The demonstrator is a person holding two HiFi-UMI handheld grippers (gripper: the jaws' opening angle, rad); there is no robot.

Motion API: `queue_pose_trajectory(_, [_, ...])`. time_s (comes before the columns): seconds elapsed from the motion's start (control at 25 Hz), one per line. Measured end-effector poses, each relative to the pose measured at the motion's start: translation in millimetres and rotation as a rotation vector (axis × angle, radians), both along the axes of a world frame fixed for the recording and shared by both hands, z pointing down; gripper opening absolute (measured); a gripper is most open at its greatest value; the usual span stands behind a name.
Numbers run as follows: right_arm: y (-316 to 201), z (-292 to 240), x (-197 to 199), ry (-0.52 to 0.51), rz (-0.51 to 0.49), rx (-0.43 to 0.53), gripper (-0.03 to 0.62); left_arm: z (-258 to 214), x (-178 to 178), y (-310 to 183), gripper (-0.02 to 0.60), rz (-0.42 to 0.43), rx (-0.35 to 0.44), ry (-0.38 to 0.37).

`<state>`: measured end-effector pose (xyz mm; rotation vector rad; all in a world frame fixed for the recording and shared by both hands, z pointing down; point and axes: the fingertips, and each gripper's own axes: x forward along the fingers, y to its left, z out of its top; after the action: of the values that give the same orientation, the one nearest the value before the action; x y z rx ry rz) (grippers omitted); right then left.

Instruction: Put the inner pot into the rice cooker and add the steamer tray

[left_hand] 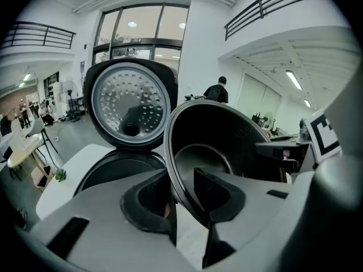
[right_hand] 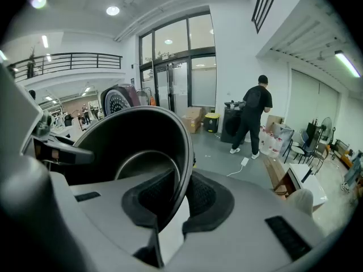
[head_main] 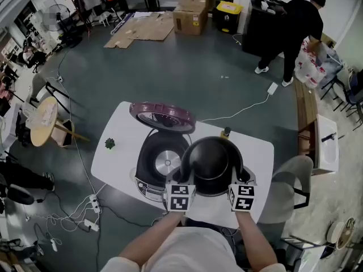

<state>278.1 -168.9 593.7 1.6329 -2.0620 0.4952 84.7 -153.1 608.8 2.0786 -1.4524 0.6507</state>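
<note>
both grippers clamp the pot (head_main: pixel 211 162) by its rim: left gripper (head_main: pixel 180 196), right gripper (head_main: pixel 242 196). open cooker (head_main: pixel 161 164) beside it on the table (head_main: pixel 116 162).

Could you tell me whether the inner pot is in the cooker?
Out: left tool and right tool hold the inner pot; the cooker shows a bare well.

The inner pot (head_main: pixel 211 163) is black, with a duller grey ring at its bottom. The rice cooker (head_main: pixel 152 189) has a white body, a dark well and a silver plate. Its lid (head_main: pixel 163 117) is plum-rimmed, with a silver inner face dotted with small holes. The left gripper (left_hand: pixel 182 200) and right gripper (right_hand: pixel 180 200) are grey with black textured pads (left_hand: pixel 212 192), and their cubes (head_main: pixel 180 197) bear black-and-white square markers. The table (head_main: pixel 116 152) is white, and a small green thing (head_main: pixel 110 144) sits near its left edge.
</note>
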Motion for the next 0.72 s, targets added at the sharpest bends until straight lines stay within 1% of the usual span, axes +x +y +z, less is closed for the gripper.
queue_pose_trajectory(0.4, [4.7, -16.2, -65.9, 0.009, -0.023, 0.010, 0.066, -16.2, -64.9, 8.1, 0.146, -0.012, 0.019, 0.001])
queue_pose_trajectory(0.72, [2.1, -11.4, -122.2, 0.005, -0.063, 0.003, 0.067, -14.3, -120.7, 12.6, 0.144, -0.053, 0.012, -0.011])
